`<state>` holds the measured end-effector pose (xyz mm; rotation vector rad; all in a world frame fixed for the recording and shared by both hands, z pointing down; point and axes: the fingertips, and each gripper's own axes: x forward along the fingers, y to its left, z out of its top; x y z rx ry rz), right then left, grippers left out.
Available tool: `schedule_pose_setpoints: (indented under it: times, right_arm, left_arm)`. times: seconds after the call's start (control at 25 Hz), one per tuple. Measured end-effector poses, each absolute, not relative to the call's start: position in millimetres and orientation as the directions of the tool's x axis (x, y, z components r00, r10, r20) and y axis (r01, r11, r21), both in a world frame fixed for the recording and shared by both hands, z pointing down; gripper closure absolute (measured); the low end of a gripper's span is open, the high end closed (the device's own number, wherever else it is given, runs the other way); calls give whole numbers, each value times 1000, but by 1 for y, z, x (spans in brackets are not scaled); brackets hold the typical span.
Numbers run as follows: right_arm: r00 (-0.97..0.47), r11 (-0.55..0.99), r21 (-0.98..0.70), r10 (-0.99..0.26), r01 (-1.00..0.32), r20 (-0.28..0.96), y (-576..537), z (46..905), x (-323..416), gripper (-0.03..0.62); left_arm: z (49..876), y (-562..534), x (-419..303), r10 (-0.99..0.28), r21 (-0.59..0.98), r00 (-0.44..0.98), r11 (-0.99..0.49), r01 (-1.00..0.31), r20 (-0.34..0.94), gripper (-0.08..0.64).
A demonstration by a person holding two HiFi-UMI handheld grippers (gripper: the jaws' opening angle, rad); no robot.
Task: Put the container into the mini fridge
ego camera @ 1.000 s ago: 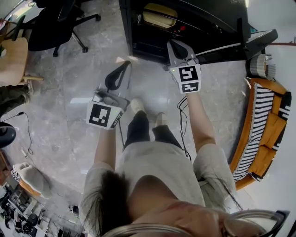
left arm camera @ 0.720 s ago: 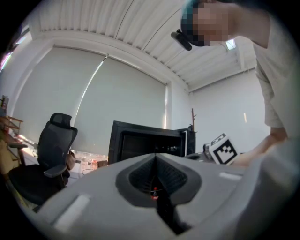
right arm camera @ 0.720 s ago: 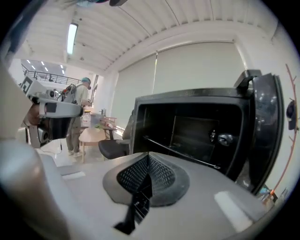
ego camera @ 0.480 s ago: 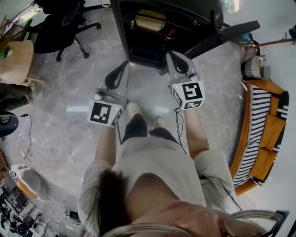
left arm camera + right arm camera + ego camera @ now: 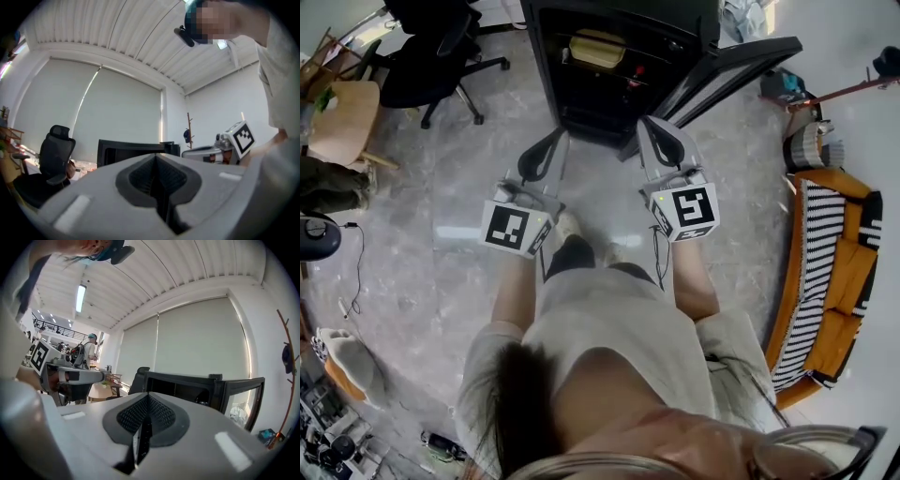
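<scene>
The black mini fridge (image 5: 609, 70) stands on the floor ahead with its door (image 5: 727, 75) swung open to the right. A pale yellow container (image 5: 596, 49) lies on the fridge's upper shelf. My left gripper (image 5: 555, 141) is shut and empty, held in front of the fridge's lower left corner. At the lower right corner my right gripper (image 5: 652, 125) is also shut and empty, outside the opening. In the left gripper view the pads (image 5: 164, 180) are pressed together, with the fridge (image 5: 129, 150) beyond. The right gripper view shows closed pads (image 5: 152, 416) and the open fridge (image 5: 187, 387).
A black office chair (image 5: 441, 37) and a wooden chair (image 5: 342, 122) stand to the left. An orange striped sofa (image 5: 830, 272) runs along the right. A wooden coat stand (image 5: 834, 94) is near the door. A cable (image 5: 356, 272) lies on the grey floor (image 5: 441, 234).
Both grippers have drawn back from the fridge. The right gripper, earlier at the opening, is now clear of it. The fridge looks farther away, and the door stays open.
</scene>
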<state>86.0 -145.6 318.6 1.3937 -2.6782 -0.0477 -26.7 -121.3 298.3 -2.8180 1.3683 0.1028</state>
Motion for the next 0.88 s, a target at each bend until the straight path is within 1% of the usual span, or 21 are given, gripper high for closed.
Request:
schedule_pose_setpoints:
  times: [0.28, 0.64, 0.88]
  right_arm:
    - [-593, 595, 70, -804, -801, 50, -104, 299, 102, 595]
    - [-635, 631, 101, -773, -769, -8, -68, 278, 110, 595]
    - [-645, 639, 111, -763, -761, -30, -56, 270, 119, 595]
  left_arm:
    - [279, -85, -6, -787, 13, 610, -614, -789, -91, 558]
    - [266, -55, 6, -820, 9, 562, -566, -824, -113, 558]
    - [258, -41, 17, -823, -5, 553, -557, -830, -130, 558]
